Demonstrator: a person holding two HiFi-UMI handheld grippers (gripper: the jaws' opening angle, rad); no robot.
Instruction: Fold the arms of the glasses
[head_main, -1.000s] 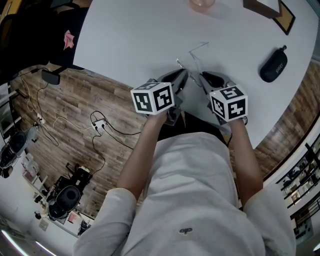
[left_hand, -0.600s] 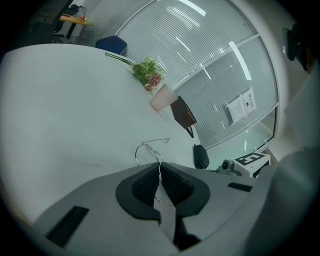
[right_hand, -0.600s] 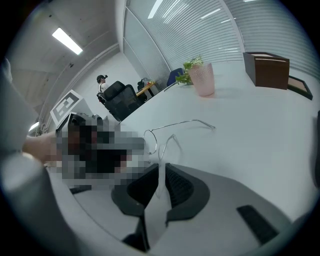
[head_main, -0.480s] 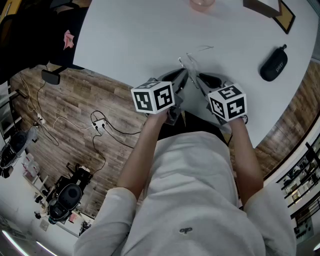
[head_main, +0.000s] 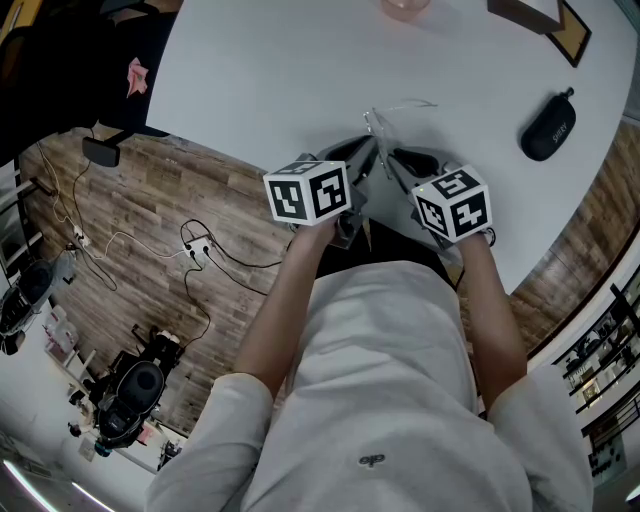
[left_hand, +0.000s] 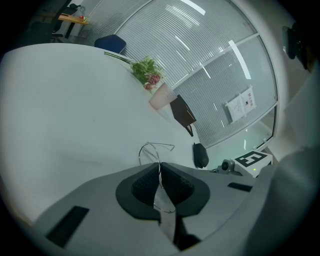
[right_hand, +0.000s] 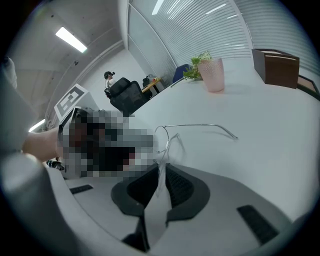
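Thin wire-rimmed glasses (head_main: 384, 122) hang just above the white table (head_main: 260, 70), held between both grippers. My left gripper (head_main: 367, 152) is shut on one rim and lens, seen edge-on between its pads in the left gripper view, where the glasses (left_hand: 154, 150) stick out past the left gripper (left_hand: 161, 171). My right gripper (head_main: 393, 156) is shut on the other side of the frame. In the right gripper view the glasses (right_hand: 196, 127) show a round rim and one arm stretching right beyond the right gripper (right_hand: 163, 169).
A black glasses case (head_main: 547, 128) lies at the table's right. A pink vase (head_main: 405, 8) with flowers and a brown box (head_main: 545, 20) stand at the far edge. The table's near edge runs just under both grippers; cables lie on the wooden floor (head_main: 150, 210).
The glasses' free arm has swung round to the right and lies flatter. The right gripper has shifted slightly left and turned a little. The left gripper has stayed put.
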